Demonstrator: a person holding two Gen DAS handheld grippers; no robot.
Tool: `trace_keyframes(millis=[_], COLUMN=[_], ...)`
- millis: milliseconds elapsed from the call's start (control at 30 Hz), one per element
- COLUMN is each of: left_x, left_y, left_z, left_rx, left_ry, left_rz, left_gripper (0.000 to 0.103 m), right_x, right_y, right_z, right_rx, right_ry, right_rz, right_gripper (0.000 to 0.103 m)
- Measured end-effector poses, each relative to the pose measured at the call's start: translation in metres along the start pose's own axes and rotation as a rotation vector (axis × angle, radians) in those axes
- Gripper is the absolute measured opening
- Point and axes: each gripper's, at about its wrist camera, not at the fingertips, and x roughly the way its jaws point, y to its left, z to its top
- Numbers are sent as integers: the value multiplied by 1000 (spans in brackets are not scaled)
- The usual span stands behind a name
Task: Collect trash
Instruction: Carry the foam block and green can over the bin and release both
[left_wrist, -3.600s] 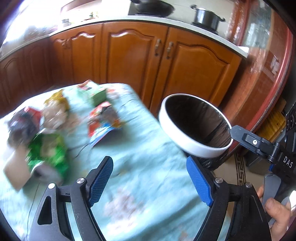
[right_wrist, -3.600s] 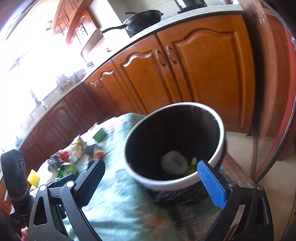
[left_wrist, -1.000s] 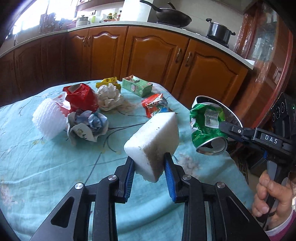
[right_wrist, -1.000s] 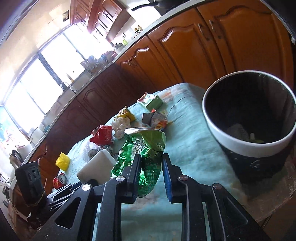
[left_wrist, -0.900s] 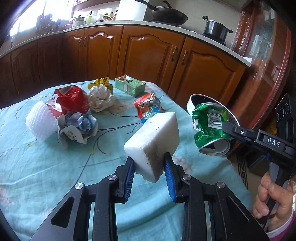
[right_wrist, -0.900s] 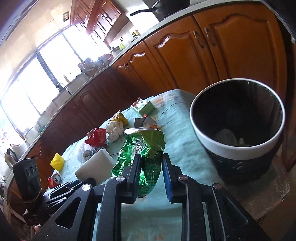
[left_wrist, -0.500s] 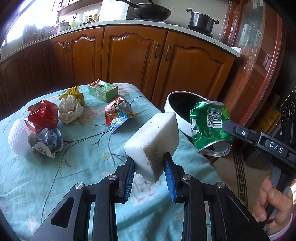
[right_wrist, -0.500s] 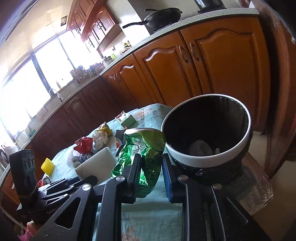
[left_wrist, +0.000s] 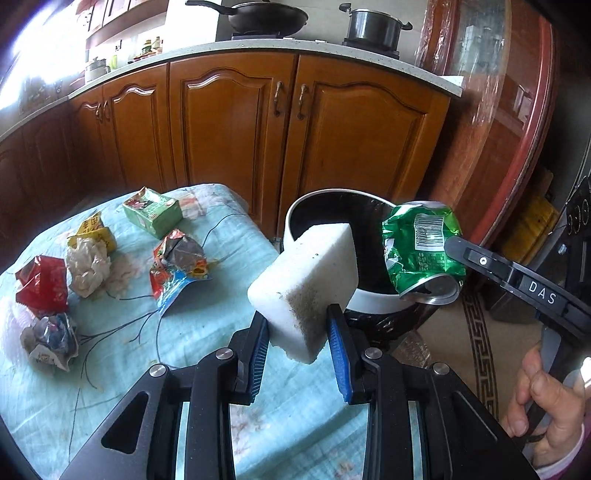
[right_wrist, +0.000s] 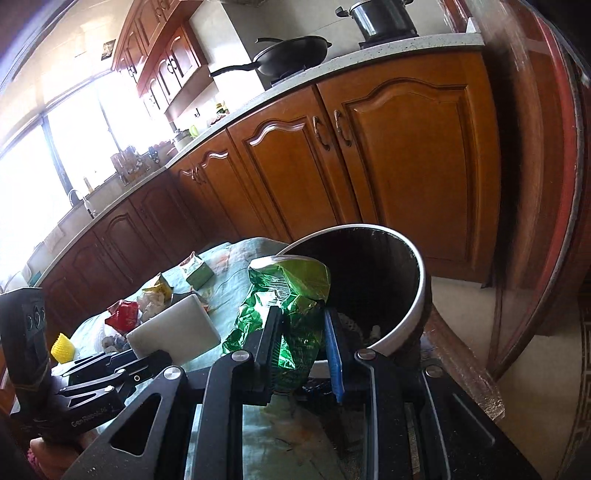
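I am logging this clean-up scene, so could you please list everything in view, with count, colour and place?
foam block: 1, white, held in the left hand-held gripper near the bin
crushed can: 1, green, held in the right hand-held gripper over the bin
trash bin: 1, black with white rim, beside the table edge
carton: 1, green, far end of the table
snack wrappers: 3, one multicoloured, one red, one yellow, on the table
crumpled paper: 2, white and bluish, table left
tablecloth: 1, light blue, covering the table
wok: 1, black, on the stove
pot: 1, dark, on the stove
left hand-held gripper: 1, black with blue pads
right hand-held gripper: 1, black with blue pads
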Motion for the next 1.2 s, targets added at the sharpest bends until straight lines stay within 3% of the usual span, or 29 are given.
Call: trace_keyframes(millis=[400, 967, 1133, 1200], left_x=[46, 94, 97, 94], left_y=[-23, -38, -39, -38], left_z=[31, 54, 58, 58], left_rx=[51, 75, 59, 48], left_ry=[27, 74, 78, 76], left_rz=[10, 15, 0, -8], left_gripper=[30, 32, 38, 47], right_x=[16, 55, 62, 65], right_y=[-27, -42, -44, -46], right_z=[18, 30, 32, 33], right_rx=[-16, -62, -62, -48], right_ry=[-8, 70, 86, 92], right_rz=[-79, -139, -141, -129], right_gripper=[23, 22, 22, 26])
